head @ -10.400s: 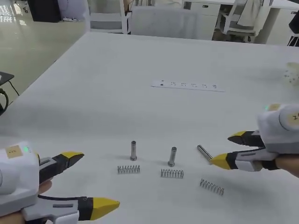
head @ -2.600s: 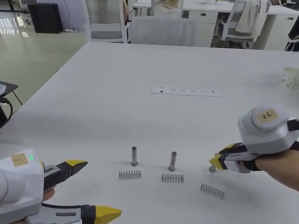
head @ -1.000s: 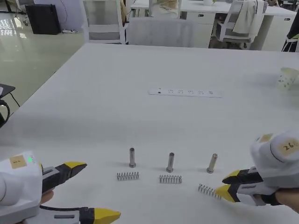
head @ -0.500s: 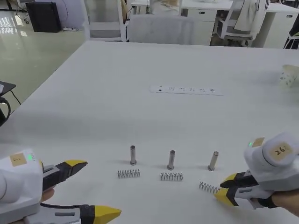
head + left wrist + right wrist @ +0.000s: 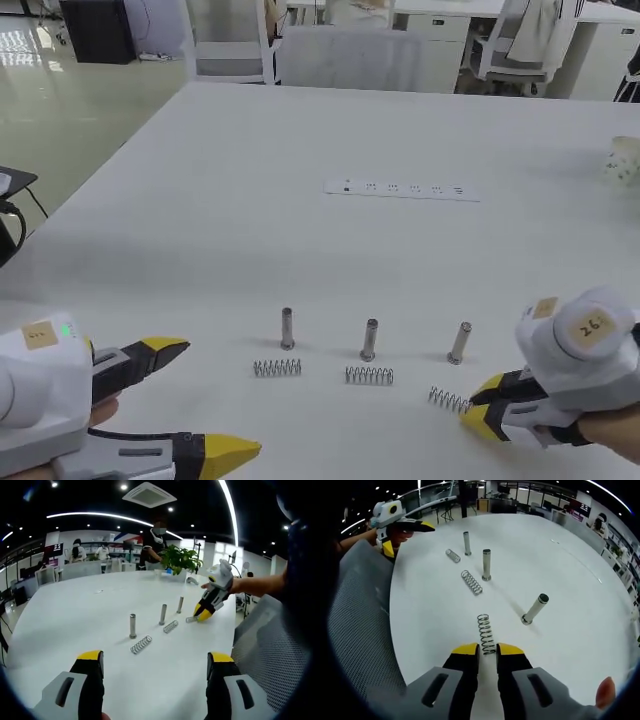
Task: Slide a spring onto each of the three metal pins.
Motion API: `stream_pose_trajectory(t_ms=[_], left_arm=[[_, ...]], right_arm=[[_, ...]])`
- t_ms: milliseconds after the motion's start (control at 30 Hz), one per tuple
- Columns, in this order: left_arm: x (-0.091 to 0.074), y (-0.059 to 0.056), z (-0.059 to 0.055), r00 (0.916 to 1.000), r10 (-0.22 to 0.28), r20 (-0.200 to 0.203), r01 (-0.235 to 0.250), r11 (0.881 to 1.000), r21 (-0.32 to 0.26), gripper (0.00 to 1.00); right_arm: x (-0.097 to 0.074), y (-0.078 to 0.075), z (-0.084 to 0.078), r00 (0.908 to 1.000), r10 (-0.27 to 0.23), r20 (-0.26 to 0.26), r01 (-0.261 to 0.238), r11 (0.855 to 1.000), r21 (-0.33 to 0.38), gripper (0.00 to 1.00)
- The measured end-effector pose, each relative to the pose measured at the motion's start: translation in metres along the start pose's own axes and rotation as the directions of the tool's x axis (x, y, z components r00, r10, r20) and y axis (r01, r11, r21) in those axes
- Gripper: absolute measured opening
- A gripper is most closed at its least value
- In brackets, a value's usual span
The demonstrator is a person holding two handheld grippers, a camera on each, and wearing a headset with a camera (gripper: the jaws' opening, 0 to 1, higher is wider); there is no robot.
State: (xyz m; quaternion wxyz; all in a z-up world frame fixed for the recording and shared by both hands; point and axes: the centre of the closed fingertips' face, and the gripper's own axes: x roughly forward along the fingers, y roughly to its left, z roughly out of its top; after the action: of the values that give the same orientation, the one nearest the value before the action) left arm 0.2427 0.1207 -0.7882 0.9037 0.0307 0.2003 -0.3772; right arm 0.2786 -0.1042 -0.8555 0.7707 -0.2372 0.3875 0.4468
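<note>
Since a second ago my right gripper [image 5: 488, 652] has crept up to the rightmost spring [image 5: 484, 630], lying flat on the worktop [image 5: 435, 605]. Its fingers [image 5: 465, 652] are narrowed to roughly the spring's width, the near end just between the tips; I cannot tell whether they pinch it yet. The spring's long axis runs straight away from the fingers, and the bare third pin [image 5: 534, 609] stands just beyond, to its right. My left gripper [image 5: 155, 656] waits wide open and empty, well apart.
</note>
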Motion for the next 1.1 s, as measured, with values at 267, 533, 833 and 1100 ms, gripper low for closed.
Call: stream_pose_trajectory(t_ms=[267, 533, 833, 1100], left_arm=[[0.0, 0.0, 0.001, 1.0, 0.001, 0.001, -0.001, 1.0, 0.003, 0.82], [-0.001, -0.001, 0.002, 1.0, 0.001, 0.004, -0.001, 1.0, 0.006, 0.82], [-0.001, -0.003, 0.004, 1.0, -0.009, -0.003, 0.009, 1.0, 0.018, 0.81], [0.0, -0.005, 0.007, 0.9997, -0.024, -0.006, 0.024, 0.999, 0.034, 0.81]], right_arm=[[0.001, 0.0, -0.002, 0.9999, 0.003, -0.011, -0.003, 1.0, -0.006, 0.09], [0.001, 0.0, -0.001, 1.0, -0.001, -0.007, 0.001, 1.0, -0.019, 0.08], [-0.005, 0.0, 0.004, 1.0, -0.005, 0.005, 0.005, 1.0, -0.014, 0.08], [-0.011, 0.005, 0.012, 0.9999, -0.005, 0.014, 0.005, 1.0, -0.023, 0.08]])
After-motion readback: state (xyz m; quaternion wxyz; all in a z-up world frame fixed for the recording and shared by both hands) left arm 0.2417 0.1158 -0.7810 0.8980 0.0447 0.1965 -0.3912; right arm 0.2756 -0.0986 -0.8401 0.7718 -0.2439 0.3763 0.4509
